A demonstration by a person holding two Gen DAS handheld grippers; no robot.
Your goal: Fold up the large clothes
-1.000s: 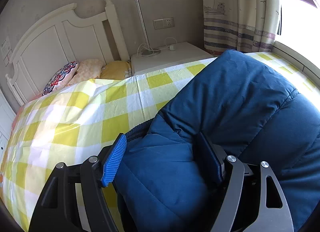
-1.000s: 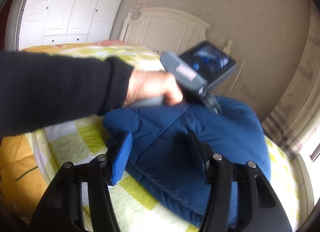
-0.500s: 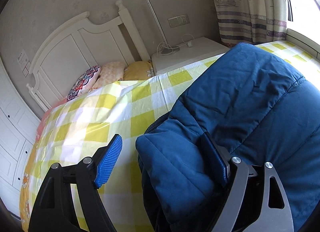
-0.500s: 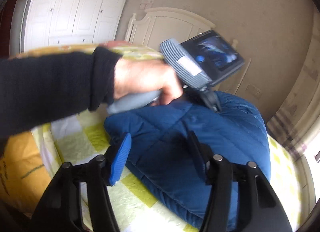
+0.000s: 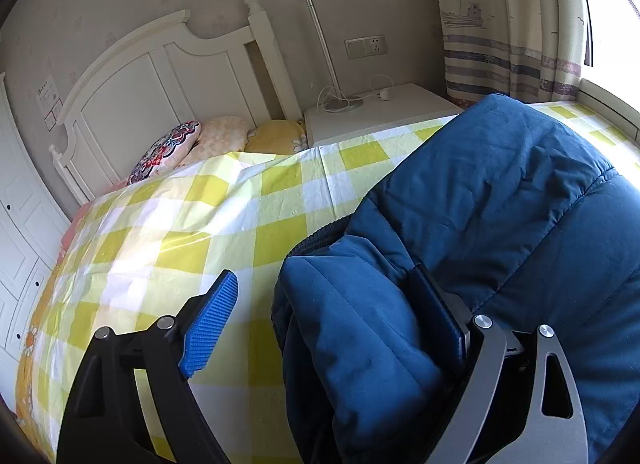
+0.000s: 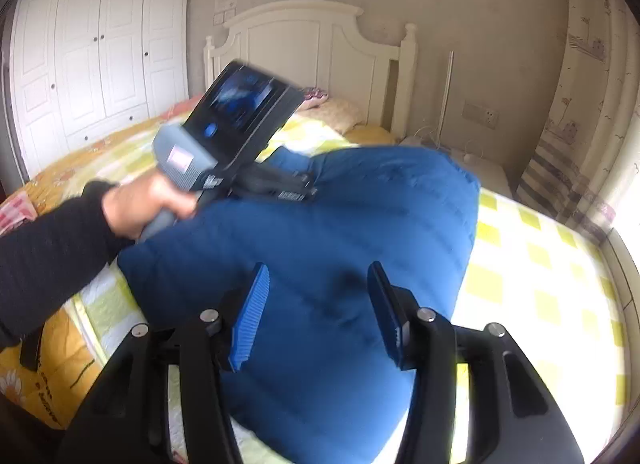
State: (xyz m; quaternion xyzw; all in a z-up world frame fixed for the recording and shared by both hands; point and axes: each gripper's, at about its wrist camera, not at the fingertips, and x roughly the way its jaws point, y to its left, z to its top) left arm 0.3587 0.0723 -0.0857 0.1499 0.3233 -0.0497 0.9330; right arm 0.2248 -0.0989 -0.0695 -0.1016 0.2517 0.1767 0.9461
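Observation:
A padded blue jacket (image 5: 500, 200) lies bunched on the yellow-and-white checked bed sheet (image 5: 224, 216). My left gripper (image 5: 322, 276) sits at its near left edge with jaws opening wide. A thick fold of the jacket rests against the right finger (image 5: 436, 316), while the left pad (image 5: 208, 328) stands clear over the sheet. In the right wrist view the jacket (image 6: 360, 216) fills the middle. My right gripper (image 6: 318, 268) hovers above it, open, with nothing pinched. A hand in a black sleeve (image 6: 52, 256) holds the left gripper's handle (image 6: 240, 136) at the jacket's far left.
A white headboard (image 5: 160, 84) and several pillows (image 5: 224, 136) stand at the bed's head. Beside them is a white nightstand (image 5: 380, 112) with a thin lamp (image 5: 328, 52) and cable. Curtains (image 5: 504, 20) hang at right. White wardrobe doors (image 6: 100, 56) line the far left.
The left jaws have spread, and the left pad has come off the jacket fold. The right gripper has lifted, rolled and swung right over the jacket, its jaws a little narrower.

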